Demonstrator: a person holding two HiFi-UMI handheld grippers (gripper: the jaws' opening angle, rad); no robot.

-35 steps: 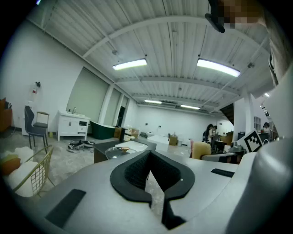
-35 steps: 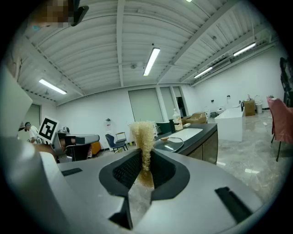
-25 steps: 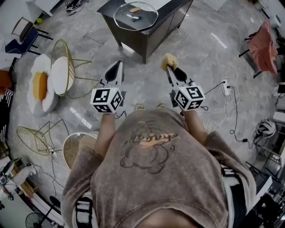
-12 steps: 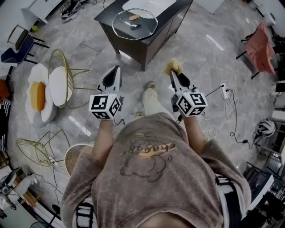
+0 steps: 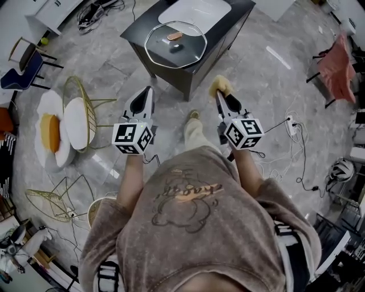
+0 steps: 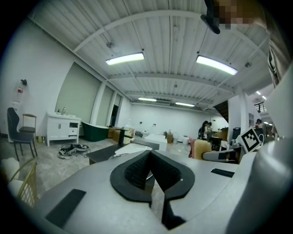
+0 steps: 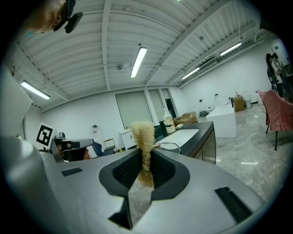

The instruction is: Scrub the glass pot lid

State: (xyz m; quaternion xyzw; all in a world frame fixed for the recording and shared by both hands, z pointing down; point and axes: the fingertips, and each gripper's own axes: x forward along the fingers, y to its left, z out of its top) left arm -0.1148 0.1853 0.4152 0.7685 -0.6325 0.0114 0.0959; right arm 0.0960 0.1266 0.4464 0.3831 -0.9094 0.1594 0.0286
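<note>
The glass pot lid lies flat on a dark cabinet counter ahead of me, with a small dark knob at its middle and a small orange piece seen on or through it. My right gripper is shut on a tan loofah scrubber, whose fibres stick up between the pads. My left gripper is shut with nothing in it; its pads meet. Both grippers hang in the air short of the counter, over the floor. The lid's rim and the counter show low beyond the jaws.
A white sink basin is set in the counter behind the lid. Gold wire chairs and round cushions stand on the marble floor at the left. Cables and a power strip lie at the right, by a pink cloth on a chair.
The counter and lid have drawn nearer in the head view as the person steps forward, a foot now showing between the grippers. Both grippers keep their hold and spacing.
</note>
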